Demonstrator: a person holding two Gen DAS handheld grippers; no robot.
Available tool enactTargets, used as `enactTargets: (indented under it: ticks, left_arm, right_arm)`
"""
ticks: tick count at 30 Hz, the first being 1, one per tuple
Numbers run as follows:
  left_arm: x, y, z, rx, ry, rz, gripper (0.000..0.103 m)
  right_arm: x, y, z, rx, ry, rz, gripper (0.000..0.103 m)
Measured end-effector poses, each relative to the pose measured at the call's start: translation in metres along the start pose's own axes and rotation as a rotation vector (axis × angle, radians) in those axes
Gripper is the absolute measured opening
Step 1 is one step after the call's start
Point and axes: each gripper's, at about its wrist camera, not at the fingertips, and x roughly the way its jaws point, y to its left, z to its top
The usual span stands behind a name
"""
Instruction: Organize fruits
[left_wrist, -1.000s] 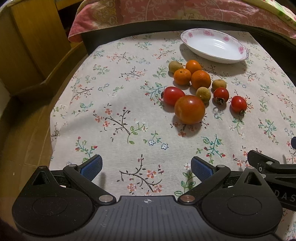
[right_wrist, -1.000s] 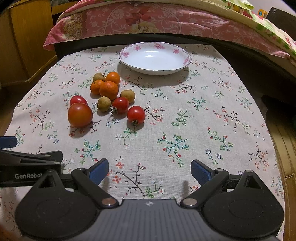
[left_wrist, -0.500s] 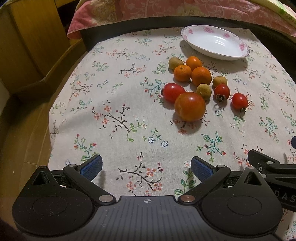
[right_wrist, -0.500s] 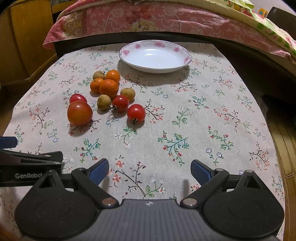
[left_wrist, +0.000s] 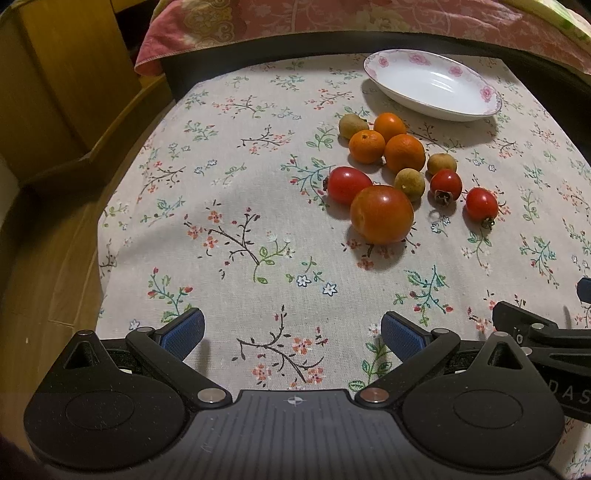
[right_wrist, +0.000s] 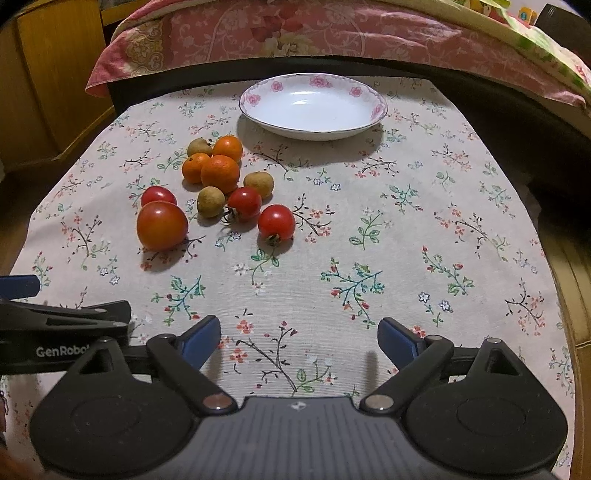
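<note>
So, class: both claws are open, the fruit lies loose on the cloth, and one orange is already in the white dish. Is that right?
Not quite. The white dish holds nothing, as the right wrist view shows; all three oranges lie on the cloth. Left claw and right claw are open.

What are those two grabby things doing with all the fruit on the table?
Nothing is picked up yet. The left gripper and right gripper both hang open over the flowery tablecloth, holding nothing. The tomatoes, oranges and small brown fruits sit in one bunch, and the white dish behind them has nothing in it.
</note>
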Motion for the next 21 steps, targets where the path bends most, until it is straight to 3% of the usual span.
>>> enactTargets:
  ticks: [21]
  left_arm:
    - [0.0003,0.0002,0.0024,-0.002,-0.01,0.005,0.103]
  right_arm:
    - [0.0021,-0.0015,0.0007,0.022,0.014,0.021,0.091]
